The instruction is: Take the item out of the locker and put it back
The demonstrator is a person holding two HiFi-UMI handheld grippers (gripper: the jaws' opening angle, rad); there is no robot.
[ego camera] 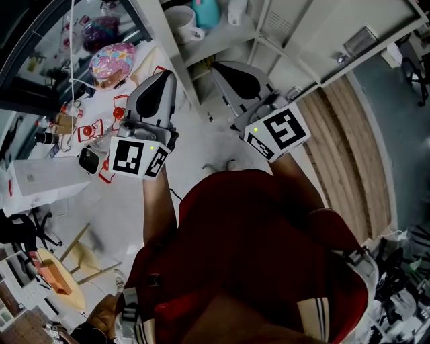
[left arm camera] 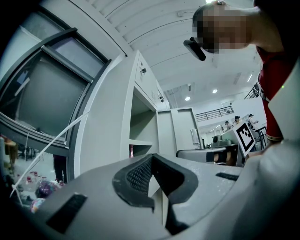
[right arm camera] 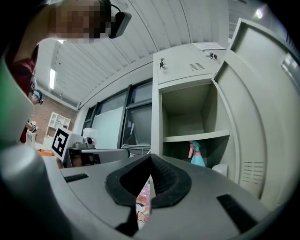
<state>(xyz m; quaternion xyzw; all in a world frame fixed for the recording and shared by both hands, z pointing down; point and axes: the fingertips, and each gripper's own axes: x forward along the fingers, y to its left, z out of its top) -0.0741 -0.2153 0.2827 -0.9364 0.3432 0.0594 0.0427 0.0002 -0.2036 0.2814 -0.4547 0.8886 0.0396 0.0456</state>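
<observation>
The grey locker (right arm camera: 187,112) stands open, and its door (right arm camera: 262,117) is swung out to the right. On its lower shelf are a teal spray bottle (right arm camera: 197,154) with a pink trigger and a white mug (right arm camera: 219,169). The head view shows the spray bottle (ego camera: 207,12) and mug (ego camera: 183,23) at the top. My left gripper (ego camera: 168,75) and right gripper (ego camera: 218,66) are held side by side in front of the locker and point at it. Both are shut with nothing between their pads. Neither touches the locker or the items. From the left gripper view the locker (left arm camera: 140,126) is seen at an angle.
A cluttered table at the left holds a pink patterned bundle (ego camera: 113,59), small red-and-white packs (ego camera: 91,131) and a white box (ego camera: 40,178). Wooden flooring (ego camera: 349,134) runs to the right of the locker. A large window (left arm camera: 42,93) is left of the locker.
</observation>
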